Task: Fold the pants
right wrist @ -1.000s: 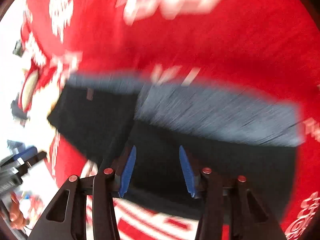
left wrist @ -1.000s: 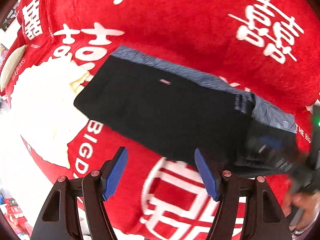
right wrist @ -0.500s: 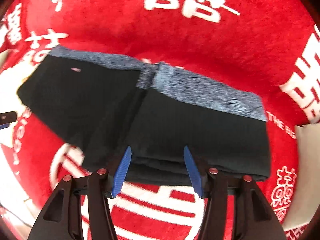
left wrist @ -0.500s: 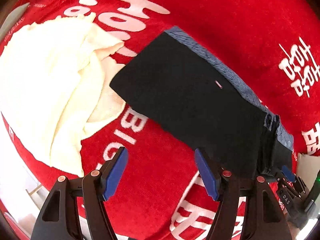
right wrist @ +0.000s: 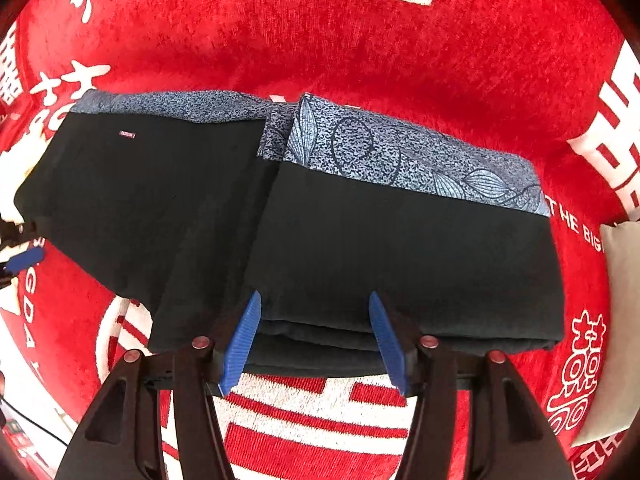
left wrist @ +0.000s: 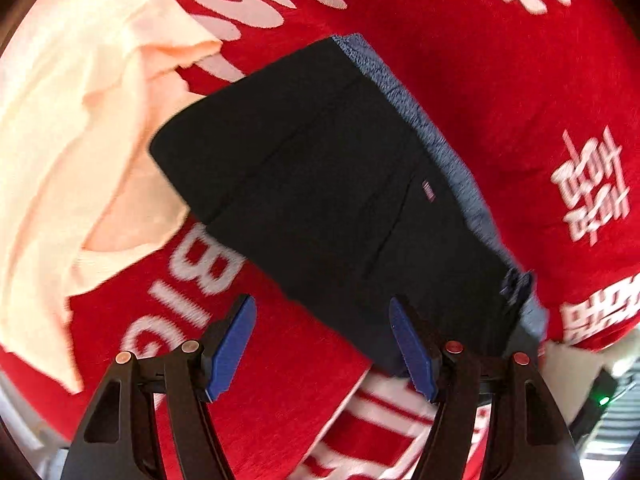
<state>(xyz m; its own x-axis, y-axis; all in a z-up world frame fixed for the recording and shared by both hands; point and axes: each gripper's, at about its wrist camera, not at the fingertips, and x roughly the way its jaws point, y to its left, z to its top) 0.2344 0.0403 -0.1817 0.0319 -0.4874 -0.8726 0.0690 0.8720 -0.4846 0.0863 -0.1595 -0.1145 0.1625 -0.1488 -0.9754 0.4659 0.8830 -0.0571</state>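
Note:
The black pants (right wrist: 360,248) with a blue patterned band lie on the red blanket (right wrist: 360,40), the right part folded over in layers onto the left part. They also show in the left wrist view (left wrist: 340,200), running from upper left to lower right. My right gripper (right wrist: 314,340) is open and empty, just in front of the folded stack's near edge. My left gripper (left wrist: 322,344) is open and empty, its right finger at the pants' near edge and its left finger over bare blanket.
A cream cloth (left wrist: 80,120) lies crumpled left of the pants and touches their left end. A grey-white pad (right wrist: 620,320) sits at the blanket's right edge. The other gripper's blue tip (right wrist: 24,260) shows at the far left of the right wrist view.
The right part of the pants has been laid down over the left part. Both grippers have moved closer to the pants' near edge. Both stay open.

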